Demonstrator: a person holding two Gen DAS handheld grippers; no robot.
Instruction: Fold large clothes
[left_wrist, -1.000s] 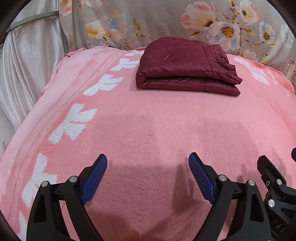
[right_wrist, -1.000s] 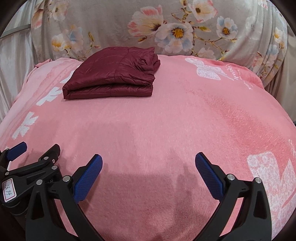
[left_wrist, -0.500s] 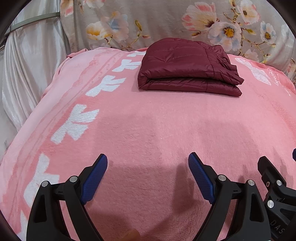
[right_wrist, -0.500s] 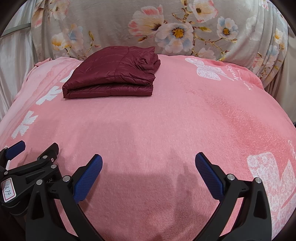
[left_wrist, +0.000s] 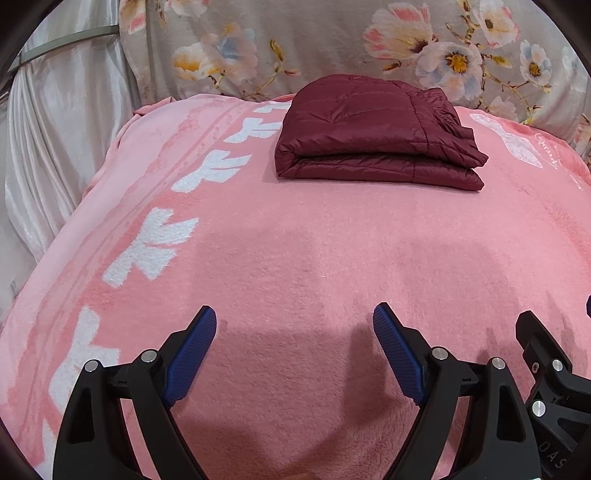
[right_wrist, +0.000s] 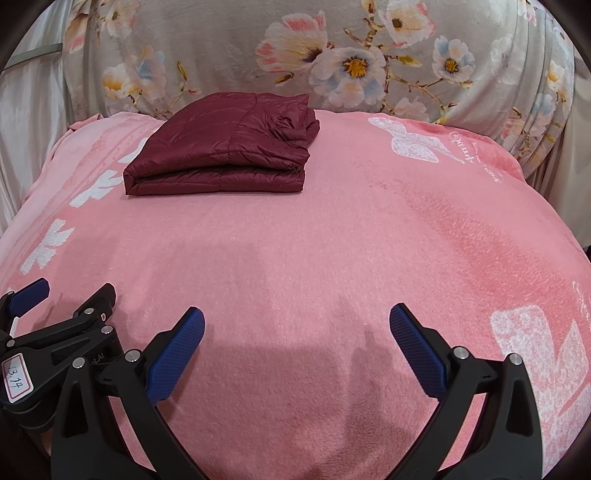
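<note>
A dark red quilted jacket (left_wrist: 373, 136) lies folded into a compact stack at the far side of the pink blanket (left_wrist: 295, 258). The right wrist view shows the same jacket (right_wrist: 225, 147) at the upper left. My left gripper (left_wrist: 294, 325) is open over bare blanket, well short of the jacket, with nothing between its blue pads. My right gripper (right_wrist: 296, 325) is open too, over the near part of the blanket (right_wrist: 332, 240). Each gripper shows at the edge of the other's view: the right one (left_wrist: 550, 369) and the left one (right_wrist: 55, 332).
A grey floral cushion or backrest (right_wrist: 332, 55) rises behind the blanket. Pale satin fabric (left_wrist: 55, 147) hangs at the left. White butterfly-like patterns (left_wrist: 147, 243) run down the blanket's left side. The blanket falls away at its left and right edges.
Both views have drifted slightly to the left, so the jacket sits a little further right in the frames. Both grippers stay open and empty.
</note>
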